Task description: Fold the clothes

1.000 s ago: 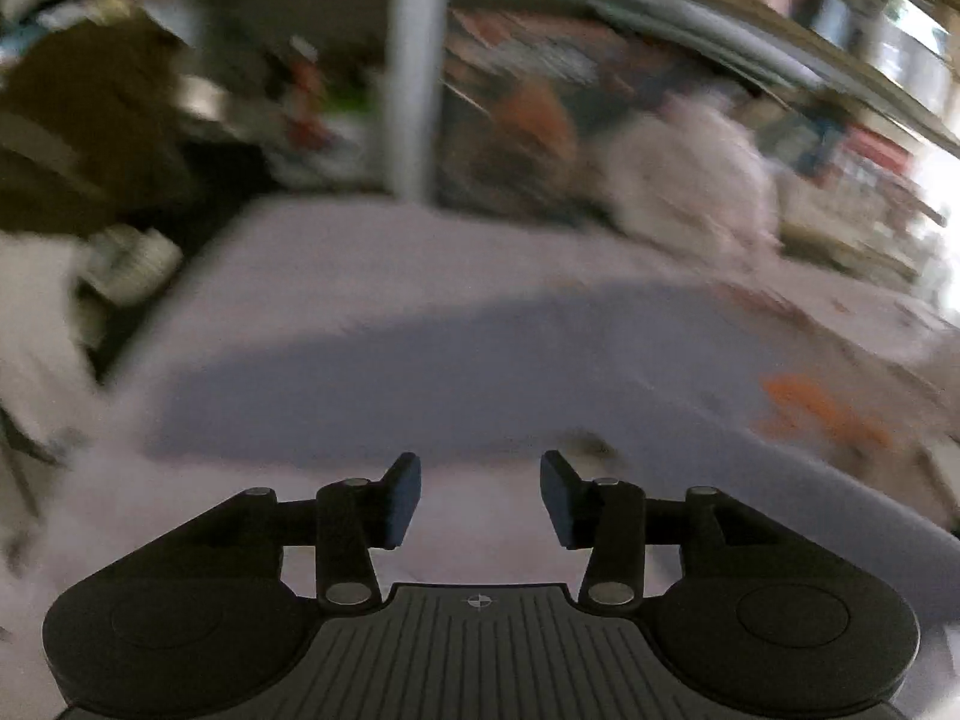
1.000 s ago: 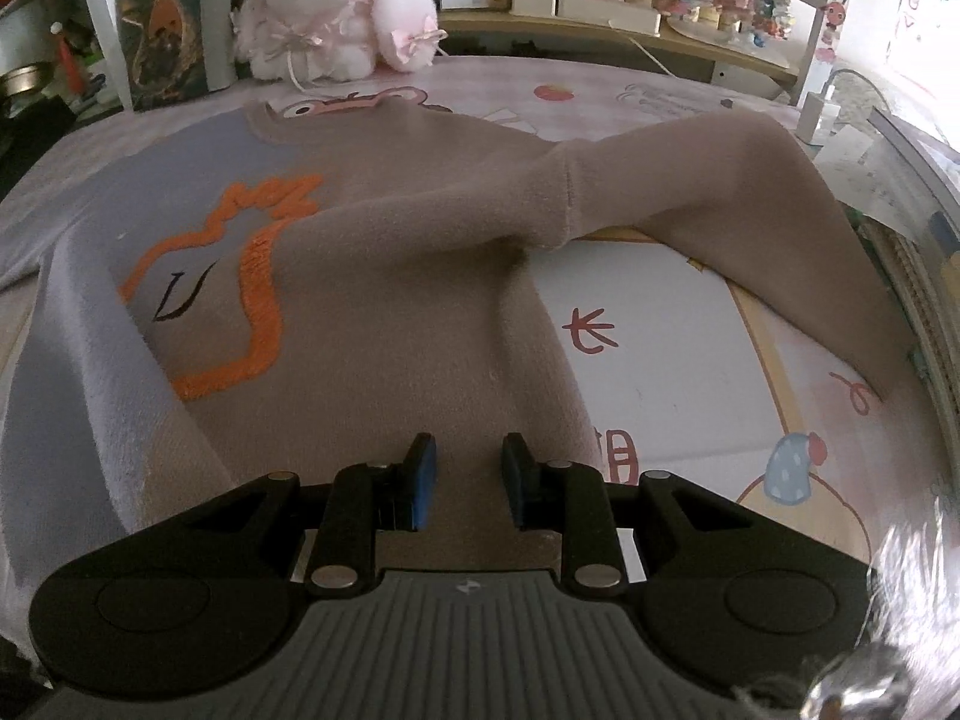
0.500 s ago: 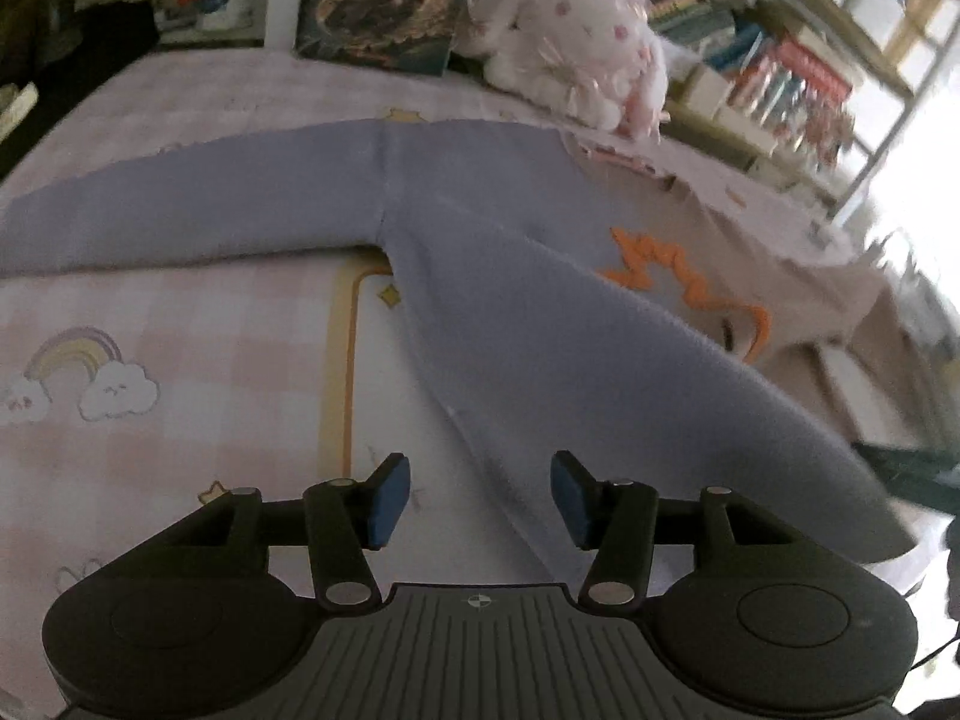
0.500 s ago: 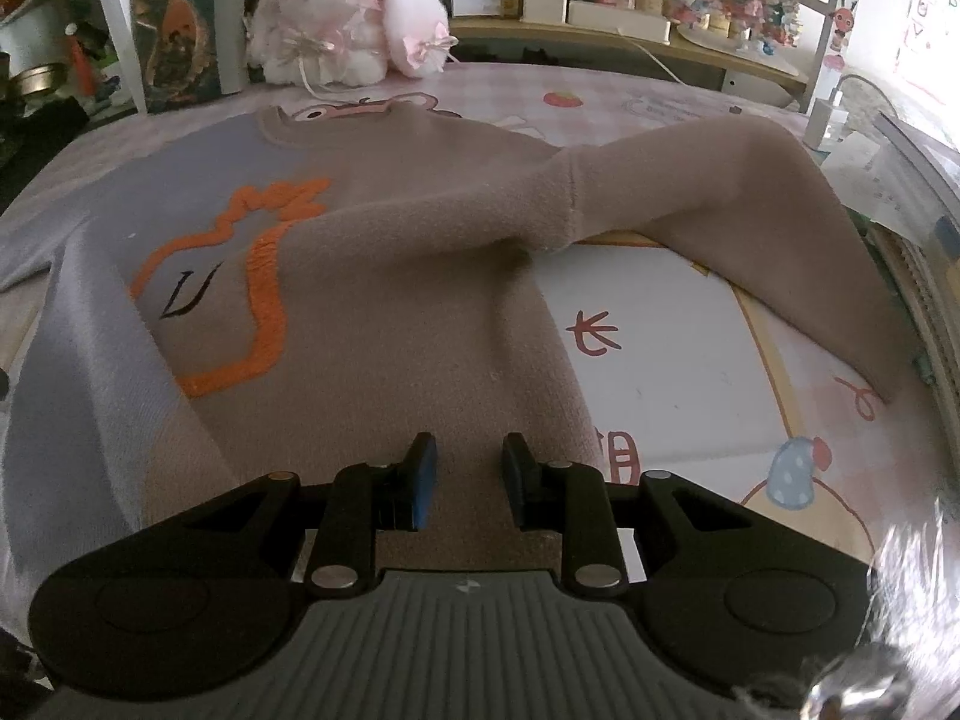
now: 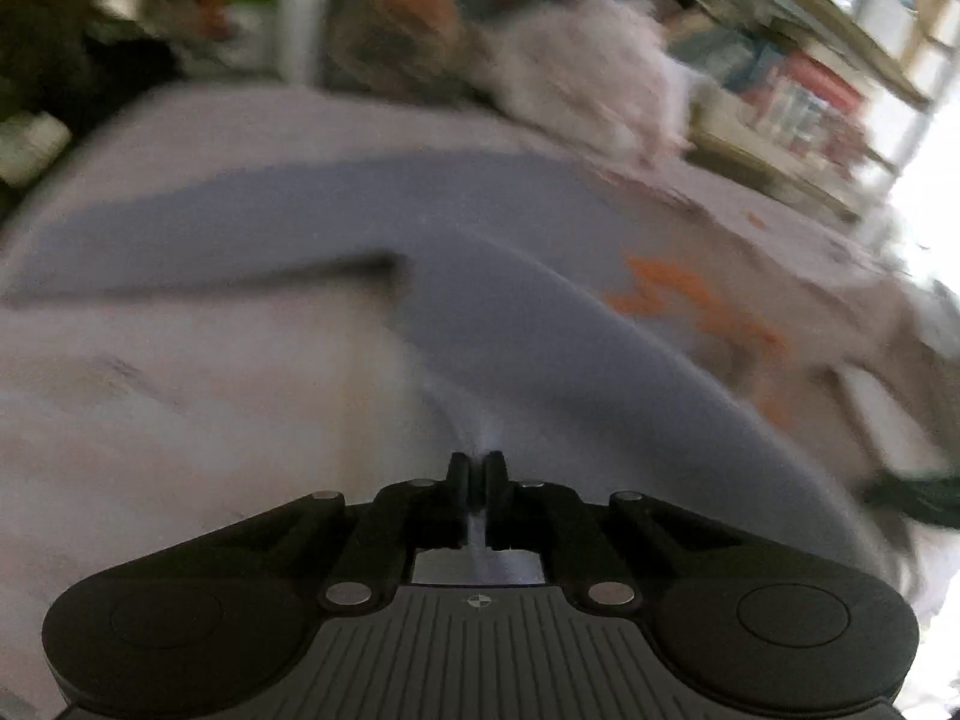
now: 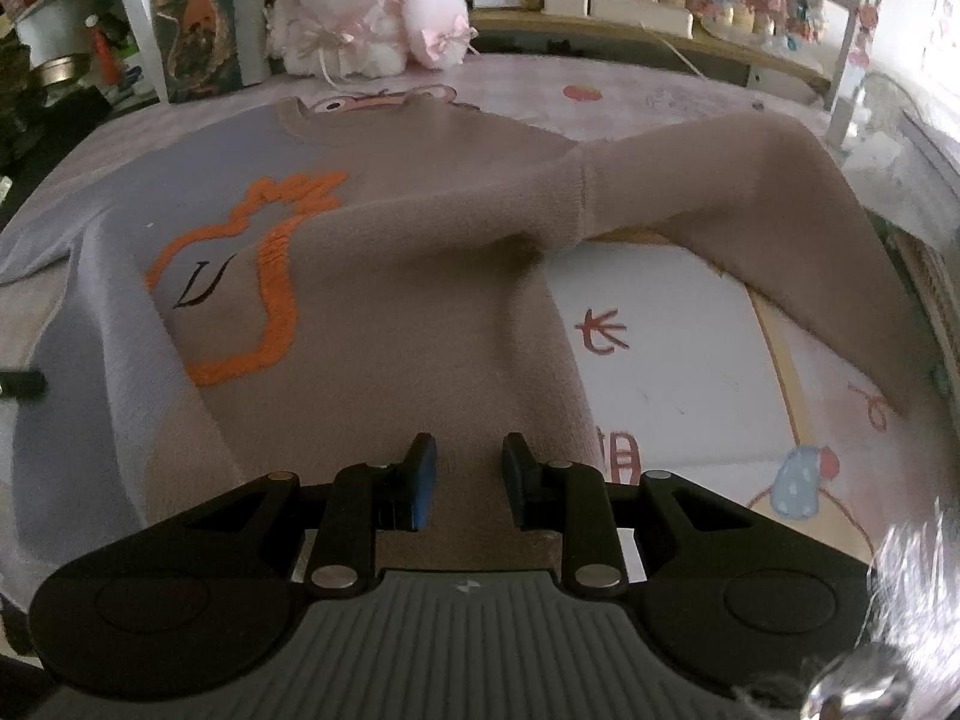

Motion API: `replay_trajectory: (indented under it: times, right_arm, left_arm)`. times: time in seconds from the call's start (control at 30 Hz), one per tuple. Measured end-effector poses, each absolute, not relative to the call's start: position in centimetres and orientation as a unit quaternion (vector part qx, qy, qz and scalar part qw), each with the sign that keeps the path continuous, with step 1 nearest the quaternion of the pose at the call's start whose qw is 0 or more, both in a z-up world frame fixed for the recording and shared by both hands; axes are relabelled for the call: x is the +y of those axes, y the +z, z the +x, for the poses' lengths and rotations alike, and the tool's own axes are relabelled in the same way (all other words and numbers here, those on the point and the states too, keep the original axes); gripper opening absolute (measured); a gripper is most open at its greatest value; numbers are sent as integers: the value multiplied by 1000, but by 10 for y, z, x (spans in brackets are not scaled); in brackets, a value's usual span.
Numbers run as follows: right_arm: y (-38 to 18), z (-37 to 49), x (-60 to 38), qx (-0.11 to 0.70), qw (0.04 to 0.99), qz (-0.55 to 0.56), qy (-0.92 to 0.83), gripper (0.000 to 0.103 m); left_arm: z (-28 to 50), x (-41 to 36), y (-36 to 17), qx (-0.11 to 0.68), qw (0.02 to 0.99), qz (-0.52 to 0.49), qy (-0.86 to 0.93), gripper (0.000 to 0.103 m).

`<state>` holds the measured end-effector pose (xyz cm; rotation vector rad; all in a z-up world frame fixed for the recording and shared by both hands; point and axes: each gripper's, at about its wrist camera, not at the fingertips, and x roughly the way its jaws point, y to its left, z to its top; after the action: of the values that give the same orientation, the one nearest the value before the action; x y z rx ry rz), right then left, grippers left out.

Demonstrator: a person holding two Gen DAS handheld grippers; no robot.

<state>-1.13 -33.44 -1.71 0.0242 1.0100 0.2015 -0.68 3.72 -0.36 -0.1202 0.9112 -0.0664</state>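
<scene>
- The left wrist view is heavily motion-blurred: shelves and the sweater (image 5: 510,312) smear into streaks, while the left gripper (image 5: 477,474) stays sharp.
- Daylight blows out to white at 3 o'clock there.
- The right wrist view is sharp but dim, with light entering from 2 o'clock.
- A soft shadow sits under the sweater's raised sleeve (image 6: 750,204).
- Fisheye bending curves both frames' edges; a glare smear sits at 5 o'clock.

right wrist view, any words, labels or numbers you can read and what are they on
"U" or "V", a dark stitched mark inside the orange outline on the sweater.
Red Chinese characters on the printed mat: partly hidden, not readable.
White Chinese characters on the orange and dark box: too small to read.
Shelf items' labels: too small.
Left wrist view: blurred, nothing readable.
</scene>
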Motion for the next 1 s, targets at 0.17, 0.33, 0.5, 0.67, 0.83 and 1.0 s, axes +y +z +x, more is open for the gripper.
replay_trajectory:
  times: [0.17,0.33,0.5,0.67,0.83,1.0]
  right_arm:
    - [-13,-20,-335,504,856,38,108,24]
    - [-14,-28,-335,504,857,38,97,32]
    - [-16,-29,-330,502,859,28,99,11]
    - [-24,2,-306,454,887,-46,70,10]
    - [-28,13,-284,442,887,-100,88,10]
    - [-27,3,-289,472,870,-48,135,10]
  left_arm:
    - [-9,49,-1,454,891,7,-28,4]
    - [-18,46,-7,459,888,-8,-35,3]
    - [-24,47,-8,458,888,-26,-35,3]
    - [-25,52,-12,467,883,-34,-33,4]
    - [-13,57,-17,462,886,-31,-15,4]
    - [-15,72,-18,458,889,-30,7,4]
